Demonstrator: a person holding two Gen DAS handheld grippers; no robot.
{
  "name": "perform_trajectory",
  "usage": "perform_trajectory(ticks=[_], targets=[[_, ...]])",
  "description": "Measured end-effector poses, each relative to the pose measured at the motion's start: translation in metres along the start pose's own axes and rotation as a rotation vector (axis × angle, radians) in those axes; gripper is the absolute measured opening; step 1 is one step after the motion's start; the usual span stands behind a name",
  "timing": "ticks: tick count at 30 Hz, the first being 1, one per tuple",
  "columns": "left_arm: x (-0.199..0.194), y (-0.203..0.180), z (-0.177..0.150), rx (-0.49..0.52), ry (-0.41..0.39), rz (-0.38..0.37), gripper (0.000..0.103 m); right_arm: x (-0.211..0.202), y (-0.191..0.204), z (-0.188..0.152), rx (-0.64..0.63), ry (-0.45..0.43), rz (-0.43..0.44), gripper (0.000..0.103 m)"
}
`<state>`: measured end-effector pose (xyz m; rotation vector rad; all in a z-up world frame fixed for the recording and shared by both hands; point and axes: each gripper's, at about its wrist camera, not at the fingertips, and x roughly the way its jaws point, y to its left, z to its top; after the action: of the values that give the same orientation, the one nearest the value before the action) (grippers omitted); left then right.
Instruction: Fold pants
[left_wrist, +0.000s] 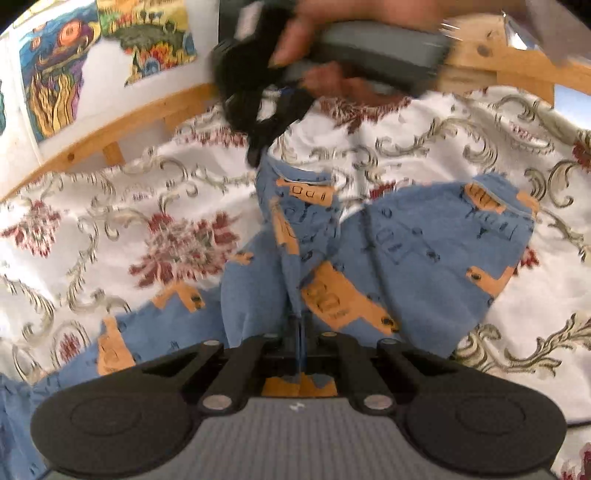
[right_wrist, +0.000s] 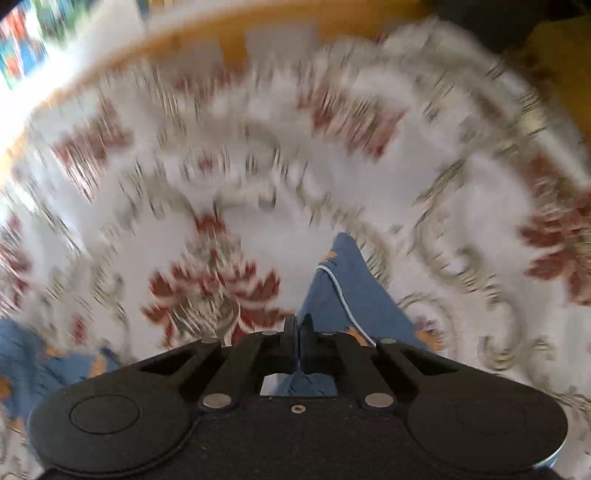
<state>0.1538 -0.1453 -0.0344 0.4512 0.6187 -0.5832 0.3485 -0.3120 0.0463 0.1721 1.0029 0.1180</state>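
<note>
Pants (left_wrist: 424, 258) lifted over floral bedspread (left_wrist: 110, 229) | left gripper (left_wrist: 299, 332) jaws clamping fabric | right gripper (right_wrist: 298, 332) jaws clamping fabric

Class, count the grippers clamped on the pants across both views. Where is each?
2. The left gripper pinches the blue pants with orange patches near the camera; the right gripper holds their far end, hand-held.

The pants (left_wrist: 424, 258) are made of blue cloth with orange patches and small dark printed marks. They are not flat: one part is lifted and pulled into a narrow ridge, while the rest lies crumpled and partly doubled over on the flowered cloth (left_wrist: 122, 236). In the right wrist view a blue corner with a thin white seam line rises up, pinched and stretched tight.
</note>
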Motion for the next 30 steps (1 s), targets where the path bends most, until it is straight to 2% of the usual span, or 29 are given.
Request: perform_trajectory(ticks=[2,4,7,9,12,15,17,20,23,26,30], targets=[[-0.009,0.002,0.007,0.018,-0.034,-0.026,0.000,-0.046,-0.022,-0.019,0.065,-0.146,0.051,0.000],[-0.020,0.002,0.014,0.058,-0.069,-0.066,0.000,-0.092,-0.044,-0.052,0.125,-0.296,0.056,0.000],[-0.032,-0.002,0.019,0.126,-0.085,-0.138,0.000,-0.135,-0.076,-0.119,0.278,-0.416,0.017,0.000],[-0.035,-0.009,0.017,0.181,-0.066,-0.171,0.000,-0.141,-0.090,-0.169,0.389,-0.417,-0.030,0.000],[-0.029,-0.025,0.001,0.287,-0.013,-0.195,0.000,-0.126,-0.100,-0.227,0.483,-0.360,-0.110,0.000],[-0.017,-0.038,-0.017,0.316,0.051,-0.218,0.000,-0.105,-0.106,-0.259,0.564,-0.299,-0.117,0.000],[-0.014,-0.042,-0.023,0.326,0.061,-0.212,0.000,-0.100,-0.105,-0.261,0.576,-0.279,-0.112,0.002],[-0.014,-0.042,-0.025,0.319,0.063,-0.210,0.000,-0.105,-0.093,-0.255,0.507,-0.306,-0.138,0.020],[-0.015,-0.041,-0.025,0.325,0.062,-0.201,0.000,-0.110,-0.094,-0.260,0.499,-0.323,-0.145,0.030],[-0.016,-0.042,-0.024,0.327,0.062,-0.194,0.000,-0.110,-0.105,-0.265,0.548,-0.327,-0.157,0.031],[-0.015,-0.043,-0.025,0.328,0.065,-0.191,0.000,-0.113,-0.132,-0.270,0.655,-0.347,-0.121,0.033]])
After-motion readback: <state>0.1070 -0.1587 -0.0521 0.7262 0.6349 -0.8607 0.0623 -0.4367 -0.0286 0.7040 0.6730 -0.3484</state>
